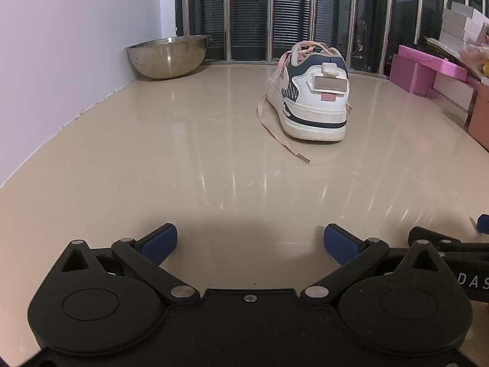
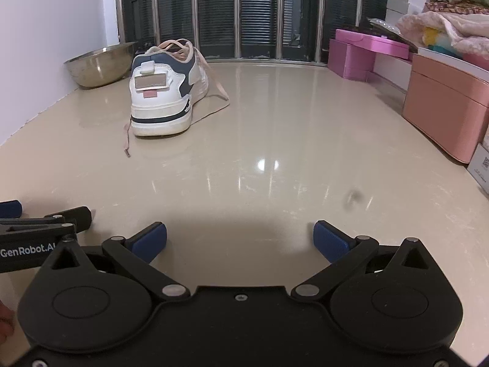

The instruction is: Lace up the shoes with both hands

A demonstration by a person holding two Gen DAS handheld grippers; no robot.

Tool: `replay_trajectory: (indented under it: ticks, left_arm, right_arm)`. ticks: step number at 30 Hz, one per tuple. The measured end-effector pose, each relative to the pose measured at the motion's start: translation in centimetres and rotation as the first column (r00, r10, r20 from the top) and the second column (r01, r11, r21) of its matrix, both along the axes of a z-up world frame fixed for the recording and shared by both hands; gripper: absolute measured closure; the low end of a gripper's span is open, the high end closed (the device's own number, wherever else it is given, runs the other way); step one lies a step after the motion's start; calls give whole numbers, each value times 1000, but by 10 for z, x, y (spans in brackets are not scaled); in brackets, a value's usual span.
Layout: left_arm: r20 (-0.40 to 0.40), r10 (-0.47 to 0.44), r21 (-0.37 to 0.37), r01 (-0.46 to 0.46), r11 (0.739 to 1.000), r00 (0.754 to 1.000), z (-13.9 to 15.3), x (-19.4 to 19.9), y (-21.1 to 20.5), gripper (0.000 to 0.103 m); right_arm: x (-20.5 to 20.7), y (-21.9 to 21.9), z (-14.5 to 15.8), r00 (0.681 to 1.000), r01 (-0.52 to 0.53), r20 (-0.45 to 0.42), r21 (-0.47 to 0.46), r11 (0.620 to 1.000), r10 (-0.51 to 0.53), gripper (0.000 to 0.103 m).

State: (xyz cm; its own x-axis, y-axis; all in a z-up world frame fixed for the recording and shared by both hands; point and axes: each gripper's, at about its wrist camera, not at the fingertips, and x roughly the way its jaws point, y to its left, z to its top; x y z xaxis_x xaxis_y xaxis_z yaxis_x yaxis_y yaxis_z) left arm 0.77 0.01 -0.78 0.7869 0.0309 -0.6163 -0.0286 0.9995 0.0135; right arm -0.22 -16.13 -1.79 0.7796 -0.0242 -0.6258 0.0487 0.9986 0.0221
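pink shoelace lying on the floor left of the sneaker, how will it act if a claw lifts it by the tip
The pink shoelace looks flat and limp, trailing in loose curves, so it would likely droop and swing. Its upper part hangs from the sneaker, so pulling far may tug the shoe. The glossy floor probably offers little grip, so the shoe might slide.

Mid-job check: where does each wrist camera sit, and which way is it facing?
Left wrist: low over the floor, behind the open left gripper, facing the sneaker heel-on, right of centre; the right gripper's fingers show at the right edge.
Right wrist: low behind the open right gripper, facing the same sneaker, left of centre; the left gripper shows at the left edge.
Shared: sneaker, loose pink lace, steel bowl, pink boxes, barred window.
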Motion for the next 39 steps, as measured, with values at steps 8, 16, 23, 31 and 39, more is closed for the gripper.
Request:
replay_trajectory:
  ticks: [8, 16, 23, 31, 39]
  left_arm:
    - [0, 2, 1, -2, 1000, 1000, 0, 0, -1, 0]
    - [0, 5, 1, -5, 1000, 1000, 0, -1, -2, 0]
    - [0, 8, 0, -8, 1000, 1000, 0, -2, -3, 0]
    - [0, 7, 0, -7, 1000, 1000, 0, -2, -2, 0]
    - [0, 8, 0, -8, 1000, 1000, 0, -2, -3, 0]
  right_arm:
    - [0, 0, 0, 1000, 0, 0, 2, 1000, 0, 0]
    - [0, 0, 0, 1000, 0, -1, 1, 1000, 0, 0]
    - [0, 0, 0, 1000, 0, -1, 2, 1000, 0, 0]
    - [0, 0, 0, 1000, 0, -1, 2, 1000, 0, 0]
    - [0, 0, 0, 1000, 1, -1, 2, 1000, -1, 0]
